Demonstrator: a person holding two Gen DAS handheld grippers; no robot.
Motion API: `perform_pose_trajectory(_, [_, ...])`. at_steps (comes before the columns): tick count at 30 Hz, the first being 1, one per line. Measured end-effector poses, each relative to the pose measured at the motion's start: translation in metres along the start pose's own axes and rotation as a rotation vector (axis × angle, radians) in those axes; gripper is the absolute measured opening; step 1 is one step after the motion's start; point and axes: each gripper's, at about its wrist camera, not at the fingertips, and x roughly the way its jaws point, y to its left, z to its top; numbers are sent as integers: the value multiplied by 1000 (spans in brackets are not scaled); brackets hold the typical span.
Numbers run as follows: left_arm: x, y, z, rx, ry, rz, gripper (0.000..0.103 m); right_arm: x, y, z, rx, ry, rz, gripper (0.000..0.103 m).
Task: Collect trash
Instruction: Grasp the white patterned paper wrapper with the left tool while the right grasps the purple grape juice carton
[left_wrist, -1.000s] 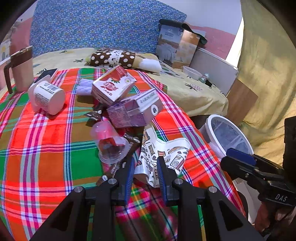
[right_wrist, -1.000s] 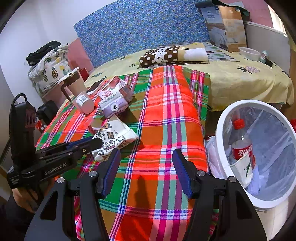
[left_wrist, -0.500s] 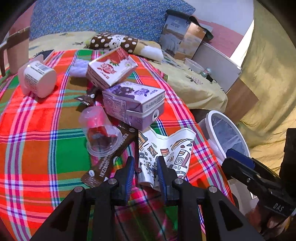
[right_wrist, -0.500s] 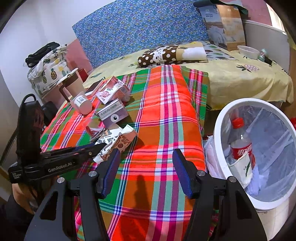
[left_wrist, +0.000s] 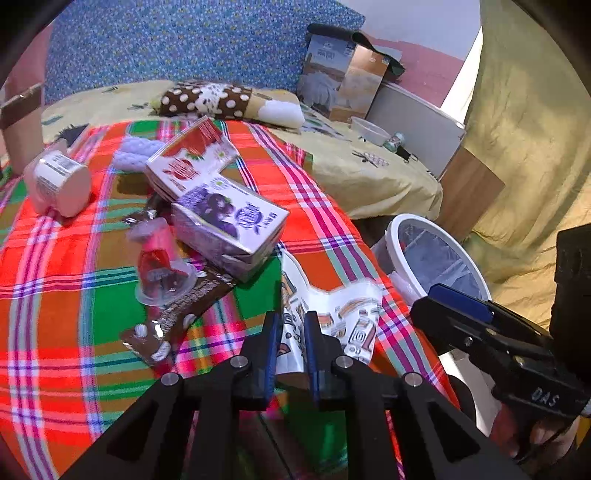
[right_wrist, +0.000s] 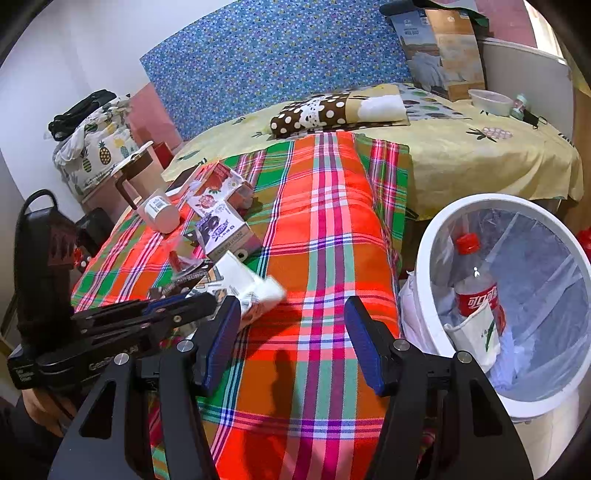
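The left hand-held gripper (left_wrist: 290, 341) pinches the patterned paper cup (left_wrist: 332, 314) at the plaid blanket's (left_wrist: 55, 314) near edge; the right hand-held gripper (right_wrist: 290, 339) hangs wide and empty. Next, seemingly, a carry to the white bin (right_wrist: 436, 236). Motion blur hides the grip's firmness.

White letters reading "DAS" are showing on the black body of the right gripper (left_wrist: 458, 317), while "Gen" (the rest is hidden behind a finger) is showing on the left gripper (right_wrist: 192, 306). Other package and bottle printing is proving too blurred to read.
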Motion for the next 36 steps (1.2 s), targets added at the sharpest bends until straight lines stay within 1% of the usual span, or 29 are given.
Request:
perform_pose_trajectory(4, [-21,5,-3,-6,-44,22,14,2,5,1,-20,2,2,60])
perform_pose_trajectory(5, [-27,8,-3,-7,-56,32,11,3,8,1,-33,3,4,60])
perform_pose_trajectory(8, [-39,17,-3,-23,-83,56,11,8,17,5,-75,7,14,60])
perform_pose_trajectory(14, [-52,36,-1,-51,-114,96,11,27,36,18,-185,20,22,60])
perform_pose_trajectory(22, [-71,63,1,-83,-176,173,11,56,54,33,-306,51,25,60])
perform_pose_trajectory(23, [-73,68,1,-87,-182,186,11,58,56,35,-320,53,30,61])
perform_pose_trajectory(24, [-74,71,1,-92,-186,197,11,60,58,35,-332,55,31,64])
perform_pose_trajectory(26, [-79,80,2,-107,-198,222,11,65,60,36,-357,60,29,67])
perform_pose_trajectory(29, [-86,93,2,-127,-218,262,11,71,64,38,-379,71,30,67])
perform_pose_trajectory(33, [-85,107,0,-141,-216,309,11,79,68,39,-405,81,19,67])
perform_pose_trajectory(36, [-78,113,-3,-145,-177,289,12,82,68,40,-410,91,20,67])
